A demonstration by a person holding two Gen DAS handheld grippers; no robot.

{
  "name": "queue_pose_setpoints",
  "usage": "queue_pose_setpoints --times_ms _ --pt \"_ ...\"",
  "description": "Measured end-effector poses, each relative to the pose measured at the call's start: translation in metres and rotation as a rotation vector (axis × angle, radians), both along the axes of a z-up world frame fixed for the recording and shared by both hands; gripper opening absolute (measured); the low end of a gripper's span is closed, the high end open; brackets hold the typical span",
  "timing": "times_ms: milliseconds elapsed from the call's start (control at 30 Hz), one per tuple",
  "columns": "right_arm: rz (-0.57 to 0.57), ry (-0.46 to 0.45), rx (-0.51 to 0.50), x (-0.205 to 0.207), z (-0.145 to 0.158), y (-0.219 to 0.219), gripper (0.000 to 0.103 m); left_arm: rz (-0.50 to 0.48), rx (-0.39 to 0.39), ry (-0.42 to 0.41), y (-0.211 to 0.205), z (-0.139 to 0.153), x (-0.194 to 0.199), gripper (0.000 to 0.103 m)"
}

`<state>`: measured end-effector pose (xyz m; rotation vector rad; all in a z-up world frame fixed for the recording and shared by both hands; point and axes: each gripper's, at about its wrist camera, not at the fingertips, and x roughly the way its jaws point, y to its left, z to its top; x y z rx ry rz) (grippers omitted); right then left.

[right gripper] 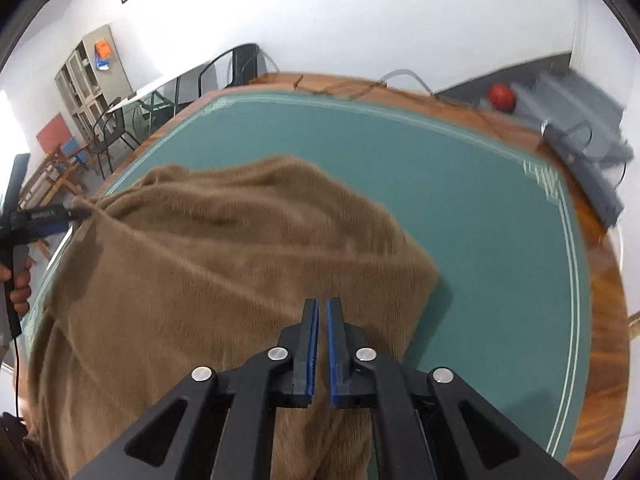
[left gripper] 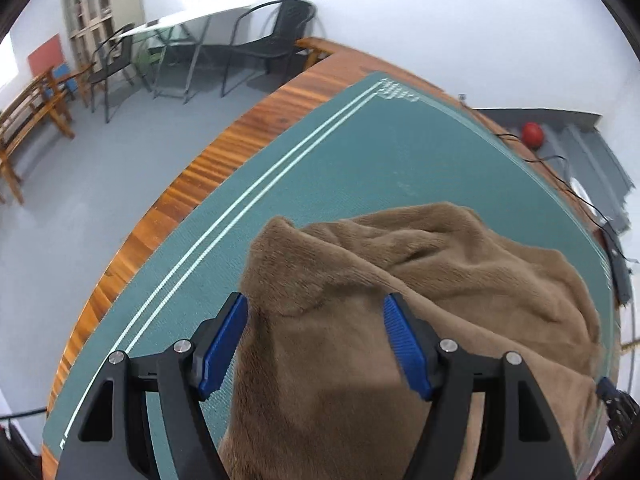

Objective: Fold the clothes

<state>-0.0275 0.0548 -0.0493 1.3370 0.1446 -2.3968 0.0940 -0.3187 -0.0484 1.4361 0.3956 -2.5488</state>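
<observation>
A brown fleece garment (right gripper: 224,264) is spread in loose folds on the green mat (right gripper: 460,208) of the tabletop (right gripper: 608,320), directly under both tongs. The left tongs (left gripper: 316,316) are held wide apart, straddling a raised ridge of fleece without pressing on it. The right tongs (right gripper: 322,312) are nearly clenched above the cloth near its right edge; whether any fabric is pinched cannot be told. The step in hand is judged to be the gathering of edges for a fold. Next, a firm pinch by each is called for, then a lift across.
</observation>
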Motion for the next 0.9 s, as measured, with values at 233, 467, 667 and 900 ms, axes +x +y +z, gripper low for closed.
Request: queue_pose_setpoints --times_ms 233,467,667,900 --pt "-0.052 -0.067 -0.088 0.011 -0.012 0.018 0.069 -0.035 -0.007 -0.043 0.012 -0.012 0.004 0.074" --pt "-0.013 -0.049 -0.021 0.012 -0.012 -0.002 0.026 -0.028 -0.034 -0.085 0.016 -0.027 -0.006 0.075" --pt "-0.056 0.172 0.031 0.013 0.037 -0.009 0.023 0.016 -0.024 -0.068 0.008 -0.028 -0.005 0.075" --pt "-0.016 0.051 0.149 -0.01 -0.016 -0.02 0.031 0.014 -0.064 -0.085 0.013 -0.028 -0.005 0.075"
